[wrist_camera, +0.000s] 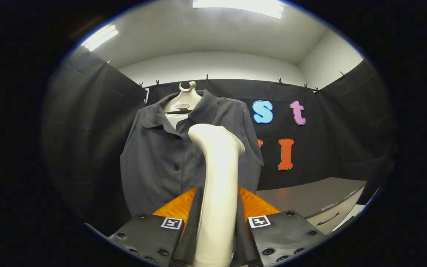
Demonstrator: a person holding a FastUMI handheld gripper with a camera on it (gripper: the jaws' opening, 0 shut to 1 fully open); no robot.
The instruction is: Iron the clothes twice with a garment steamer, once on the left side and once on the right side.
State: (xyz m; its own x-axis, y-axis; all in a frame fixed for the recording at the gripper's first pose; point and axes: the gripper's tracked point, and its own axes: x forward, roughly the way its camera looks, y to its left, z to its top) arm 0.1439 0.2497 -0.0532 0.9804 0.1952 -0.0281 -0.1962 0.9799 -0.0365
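1. In the booth, black cloth (87, 122) hangs on the left, clipped up along its top edge under a white wall (213, 66) and ceiling with two lit lamps (100, 37).
2. Against the back cloth, left of centre, a dark grey shirt (154, 163) hangs on a pale hanger (184, 100); its collar lies open and buttons run down the front.
3. Just ahead of the shirt's front, right of the button line, stands the cream steamer (219, 174), upright, with its head up at chest height of the shirt and turned toward the fabric. Whether the head touches the cloth, I cannot tell.
4. The gripper (217, 211) points forward and slightly up at the shirt; its two fingers (189, 211) press on the steamer's handle from either side, pinching it between them.
5. Right of the steamer, beyond the fingers, a grey table (310, 196) with a drawer handle (328, 218) stands by the cloth wall.
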